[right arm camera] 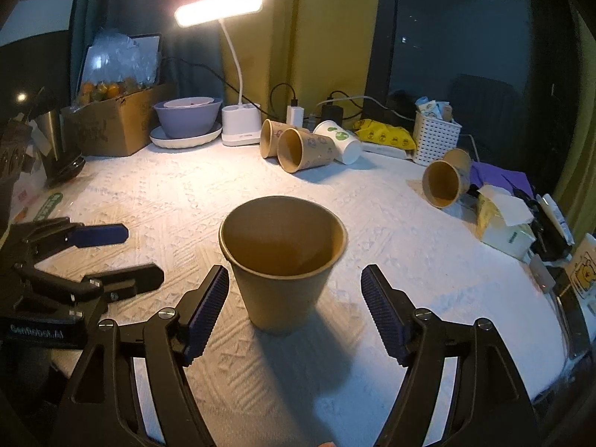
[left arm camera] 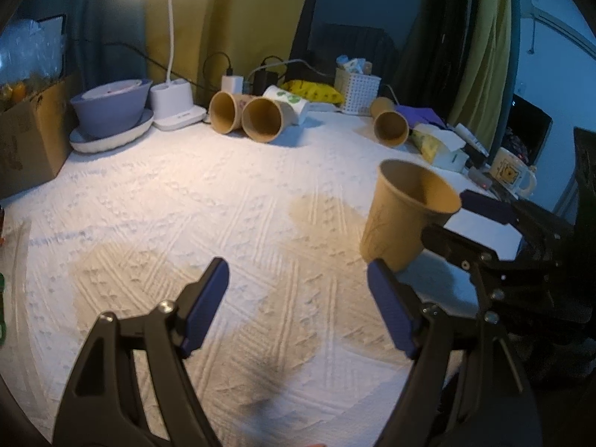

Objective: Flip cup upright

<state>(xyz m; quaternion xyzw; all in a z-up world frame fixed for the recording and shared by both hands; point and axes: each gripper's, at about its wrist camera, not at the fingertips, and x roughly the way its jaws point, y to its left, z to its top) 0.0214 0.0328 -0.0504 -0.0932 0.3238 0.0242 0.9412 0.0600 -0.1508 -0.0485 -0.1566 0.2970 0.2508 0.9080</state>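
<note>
A brown paper cup [right arm camera: 285,264] stands upright on the white textured tablecloth [right arm camera: 186,201], mouth up. My right gripper [right arm camera: 294,309] is open, its fingers on either side of the cup's lower half and apart from it. In the left wrist view the same cup [left arm camera: 404,212] stands at the right, with the right gripper [left arm camera: 465,223] beside it. My left gripper [left arm camera: 298,305] is open and empty over the cloth, left of the cup. It also shows in the right wrist view [right arm camera: 111,257] at the left.
Two brown cups [right arm camera: 298,149] and a white cup [right arm camera: 341,141] lie on their sides at the back. Another brown cup [right arm camera: 445,182] lies at the right. A desk lamp [right arm camera: 240,126], purple bowl [right arm camera: 188,115], cardboard box [right arm camera: 111,126], white basket [right arm camera: 436,141] and tissue box [right arm camera: 503,223] ring the table.
</note>
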